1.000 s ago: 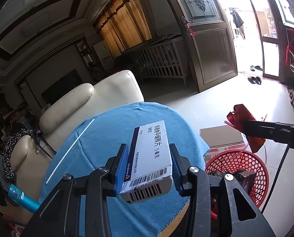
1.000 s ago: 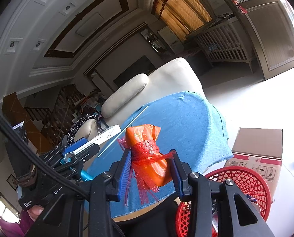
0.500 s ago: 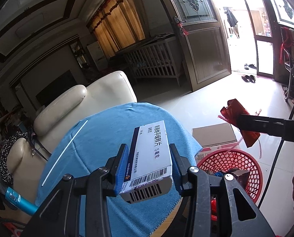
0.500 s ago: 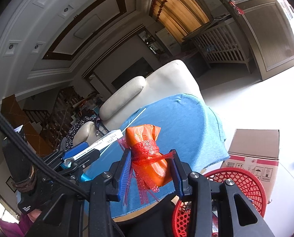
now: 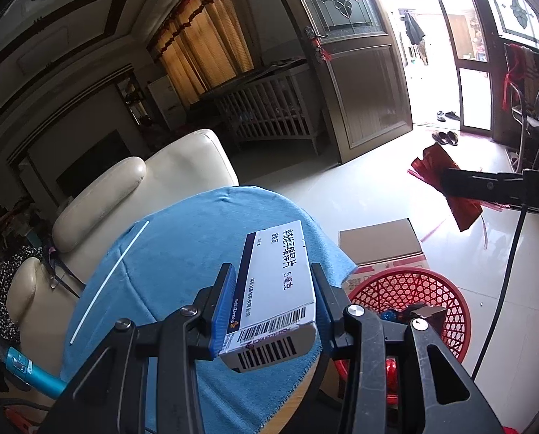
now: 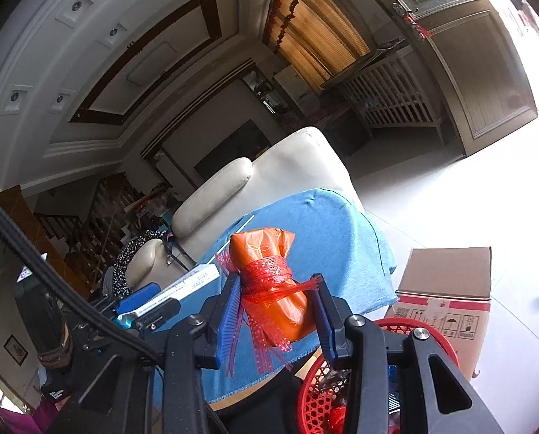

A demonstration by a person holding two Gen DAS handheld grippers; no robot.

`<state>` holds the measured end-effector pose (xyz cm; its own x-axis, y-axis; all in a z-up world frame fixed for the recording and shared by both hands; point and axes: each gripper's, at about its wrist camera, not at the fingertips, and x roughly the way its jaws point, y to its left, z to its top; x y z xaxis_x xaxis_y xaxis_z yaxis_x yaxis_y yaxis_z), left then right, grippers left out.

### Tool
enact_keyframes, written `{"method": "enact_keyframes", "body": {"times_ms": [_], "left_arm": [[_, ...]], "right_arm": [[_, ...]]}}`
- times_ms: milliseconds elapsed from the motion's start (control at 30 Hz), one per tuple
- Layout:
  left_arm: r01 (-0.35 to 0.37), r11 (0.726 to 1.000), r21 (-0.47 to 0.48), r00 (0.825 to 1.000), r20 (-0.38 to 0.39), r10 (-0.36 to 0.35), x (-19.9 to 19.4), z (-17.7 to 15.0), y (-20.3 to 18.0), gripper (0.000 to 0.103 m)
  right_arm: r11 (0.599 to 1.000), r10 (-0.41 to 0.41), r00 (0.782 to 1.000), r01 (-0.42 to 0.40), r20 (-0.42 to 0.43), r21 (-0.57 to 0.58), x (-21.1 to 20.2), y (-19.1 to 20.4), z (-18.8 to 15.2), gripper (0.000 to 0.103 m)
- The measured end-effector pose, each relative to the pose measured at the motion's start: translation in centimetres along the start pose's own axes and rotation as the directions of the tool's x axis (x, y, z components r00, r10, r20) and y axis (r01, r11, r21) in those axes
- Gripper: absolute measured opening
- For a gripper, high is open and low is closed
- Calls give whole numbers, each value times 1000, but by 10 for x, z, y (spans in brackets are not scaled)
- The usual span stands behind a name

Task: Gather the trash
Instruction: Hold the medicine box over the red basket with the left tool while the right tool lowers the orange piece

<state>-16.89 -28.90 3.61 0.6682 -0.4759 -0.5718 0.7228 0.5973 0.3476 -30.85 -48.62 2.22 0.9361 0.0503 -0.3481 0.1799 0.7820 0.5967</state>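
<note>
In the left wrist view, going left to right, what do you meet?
Teal handle → white straw on the blue cloth → medicine box clamped in the left gripper → red basket → red wrapper in the right gripper.

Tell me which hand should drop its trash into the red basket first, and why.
Right, probably. Seen from the left wrist, the right gripper with its orange packet is beyond the table edge, near the basket. The left gripper holds its box over the blue cloth.
</note>
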Motion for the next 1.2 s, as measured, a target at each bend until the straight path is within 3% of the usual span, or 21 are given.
{"method": "enact_keyframes", "body": {"times_ms": [1200], "left_arm": [[81, 996, 21, 996, -45, -80, 7, -4, -21, 43]], "right_arm": [[1000, -5, 1000, 5, -10, 13, -1, -10, -2, 41]]}}
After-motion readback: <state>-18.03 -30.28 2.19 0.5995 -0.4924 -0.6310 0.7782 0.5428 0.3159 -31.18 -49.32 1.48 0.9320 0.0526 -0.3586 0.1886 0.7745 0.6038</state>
